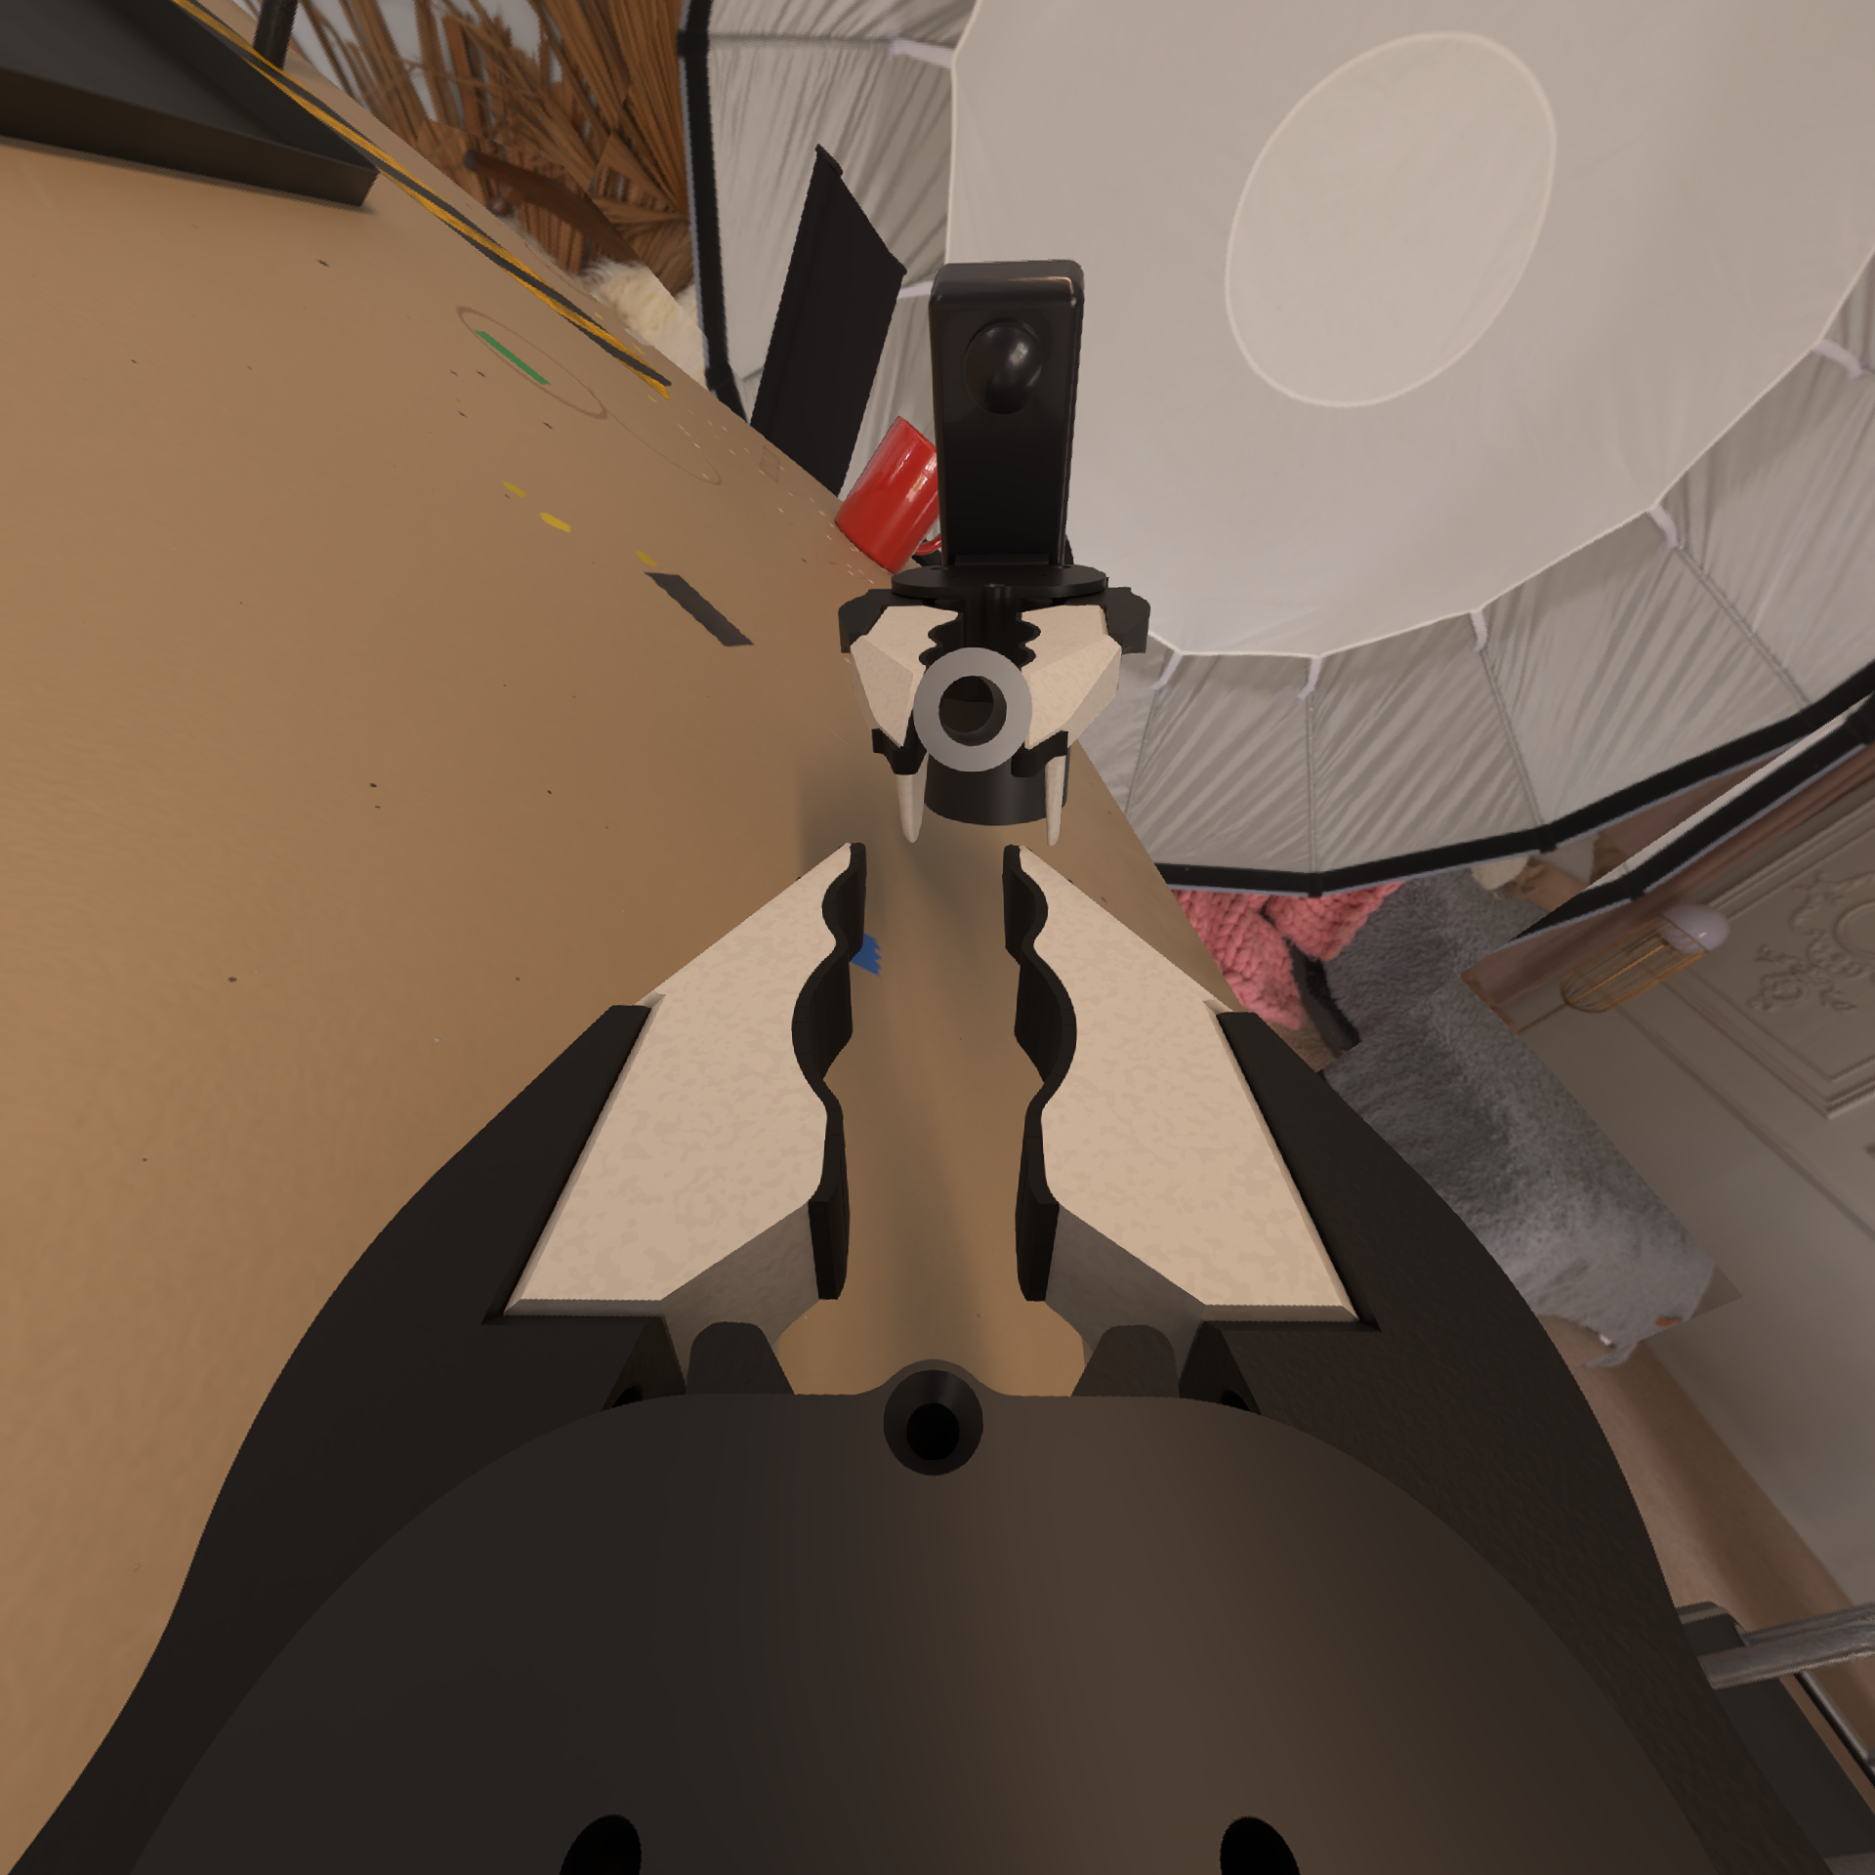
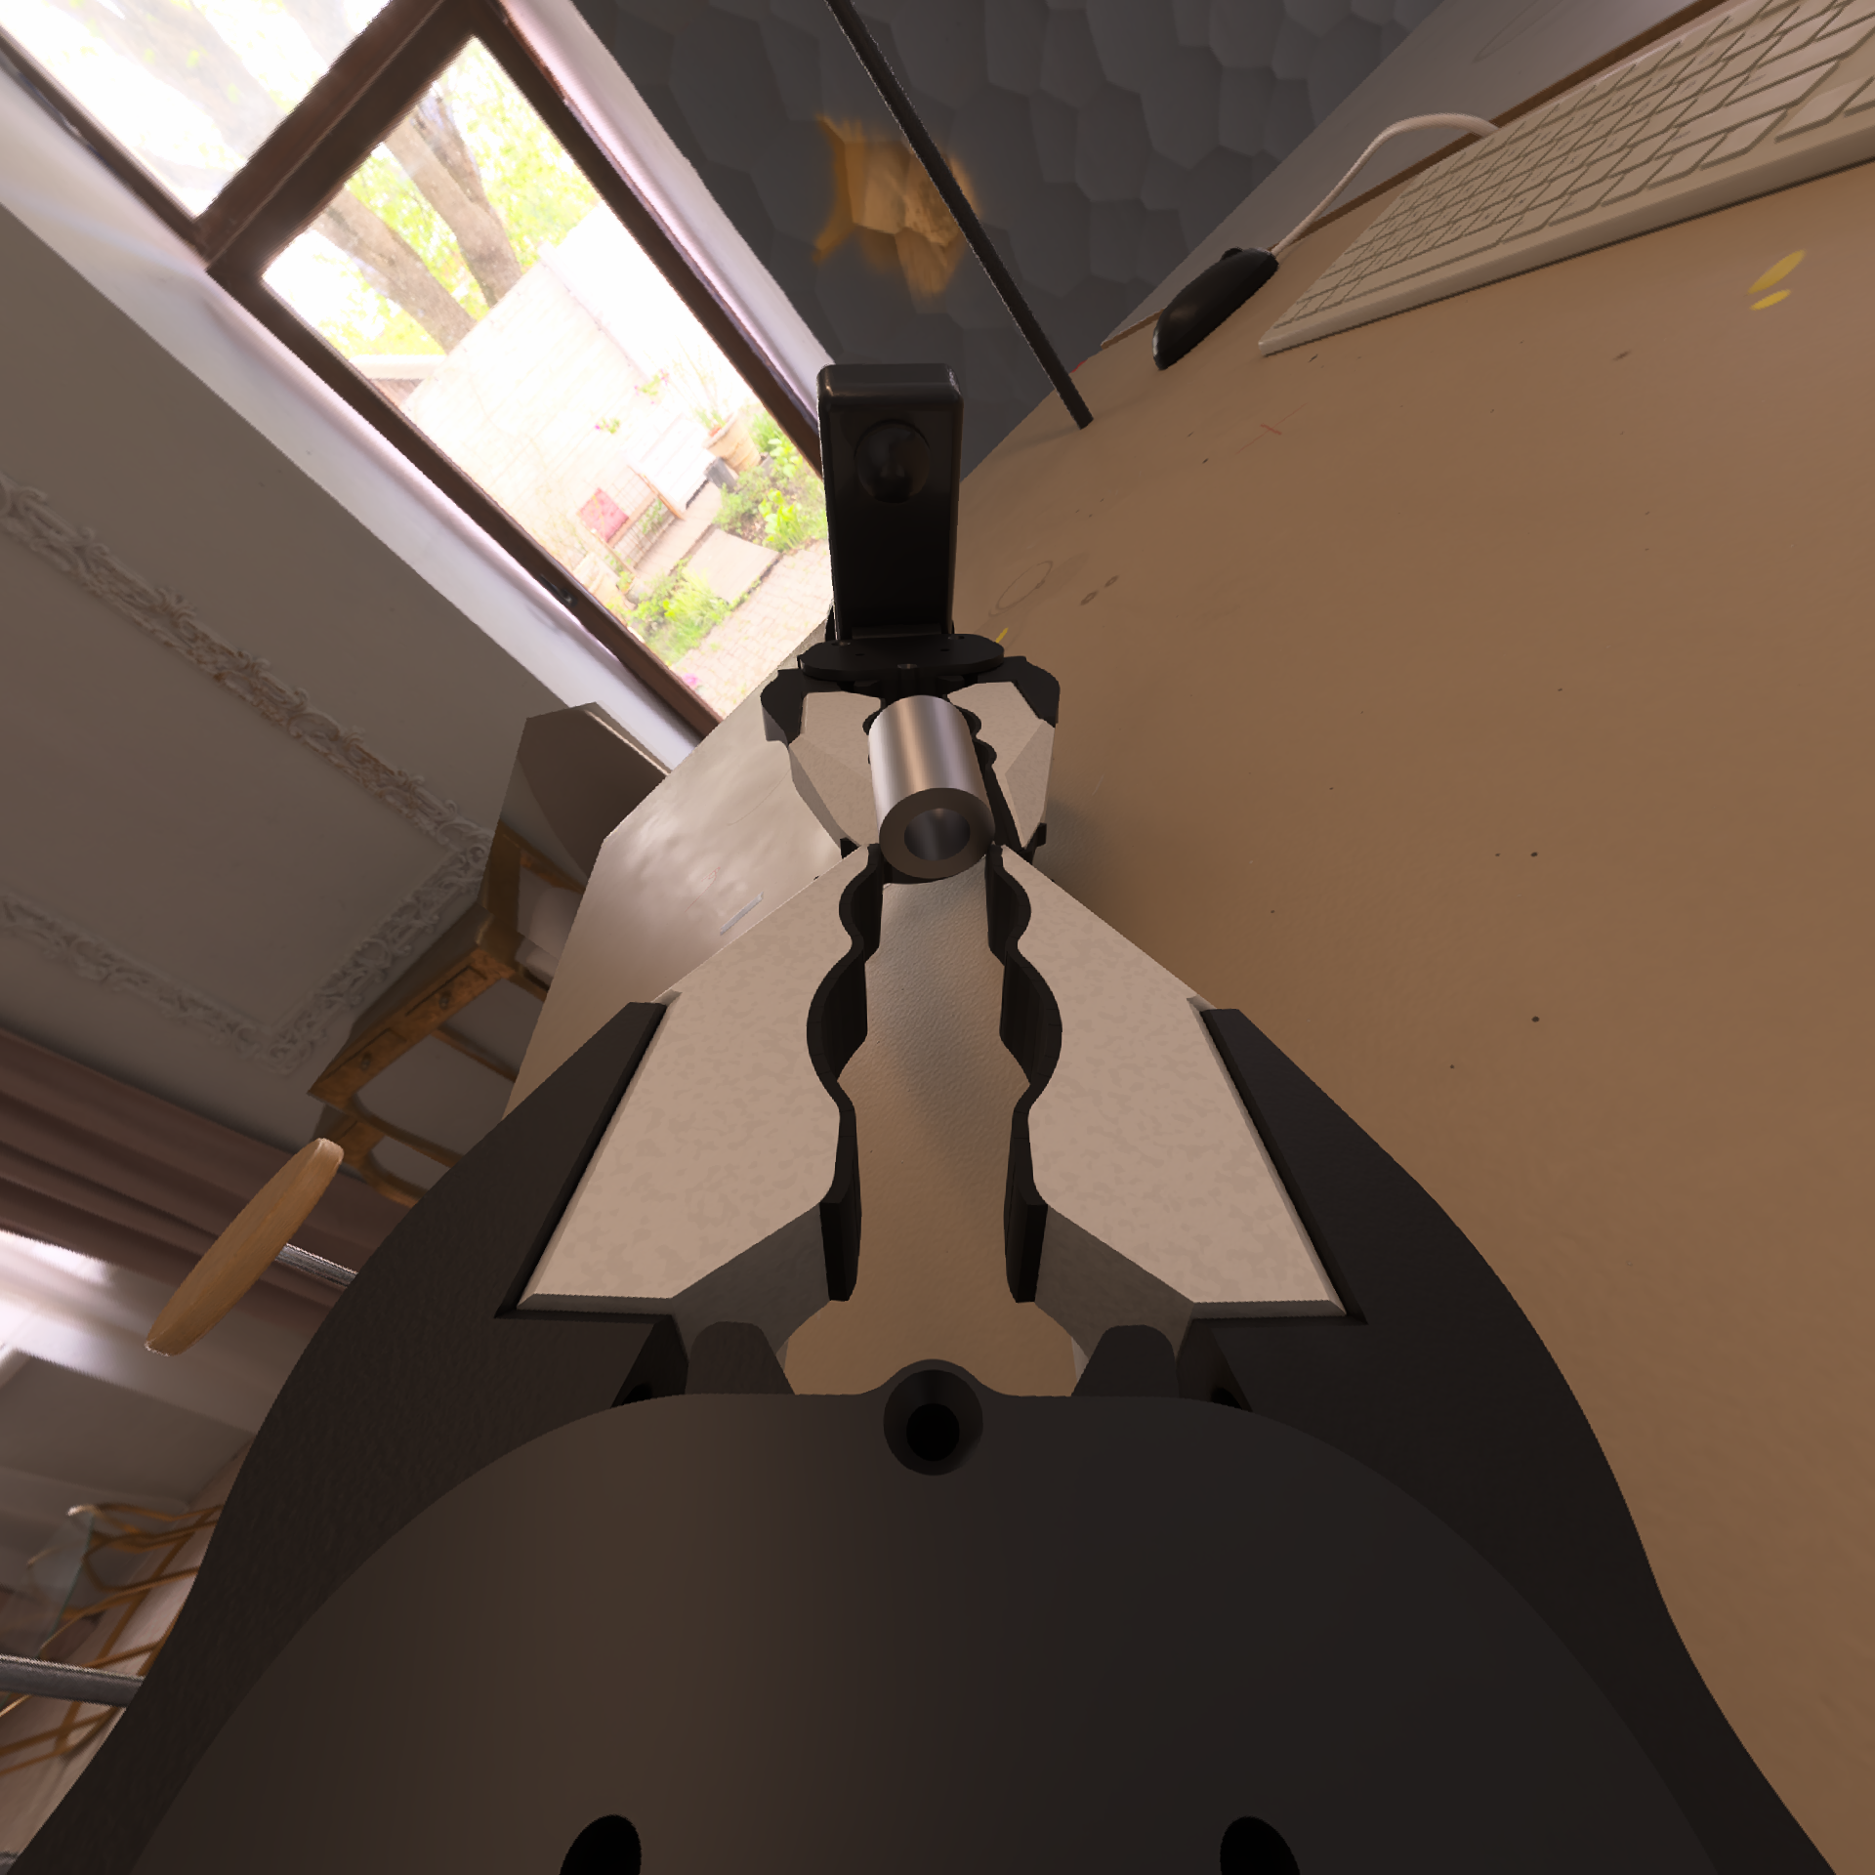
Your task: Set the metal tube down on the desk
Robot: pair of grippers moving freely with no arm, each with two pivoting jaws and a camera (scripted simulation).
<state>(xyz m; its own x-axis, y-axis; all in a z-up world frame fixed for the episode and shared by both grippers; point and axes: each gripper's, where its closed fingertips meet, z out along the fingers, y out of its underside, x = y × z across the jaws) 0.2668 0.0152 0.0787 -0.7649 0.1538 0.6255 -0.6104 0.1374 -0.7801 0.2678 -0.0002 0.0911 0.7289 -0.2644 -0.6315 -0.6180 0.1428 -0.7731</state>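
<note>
The metal tube (image 2: 925, 802) is a short silver cylinder in the air beside the tan desk (image 2: 1420, 812). My right gripper (image 2: 933, 862) is shut on its near end with the fingertips only. The tube slants up and away from the fingers. In the left wrist view the tube (image 1: 972, 710) shows end-on as a grey ring, with the right gripper (image 1: 982, 827) behind it, facing me. My left gripper (image 1: 933, 862) is open and empty, its tips a short way from the tube's free end, over the desk (image 1: 406, 812) near its edge.
A red mug (image 1: 893, 497) stands near the desk edge behind the right gripper. A dark flat base (image 1: 183, 112) lies at the far corner. A white keyboard (image 2: 1583, 152) and a black mouse (image 2: 1212, 304) lie farther along the desk. A large white softbox (image 1: 1420, 304) stands off the desk.
</note>
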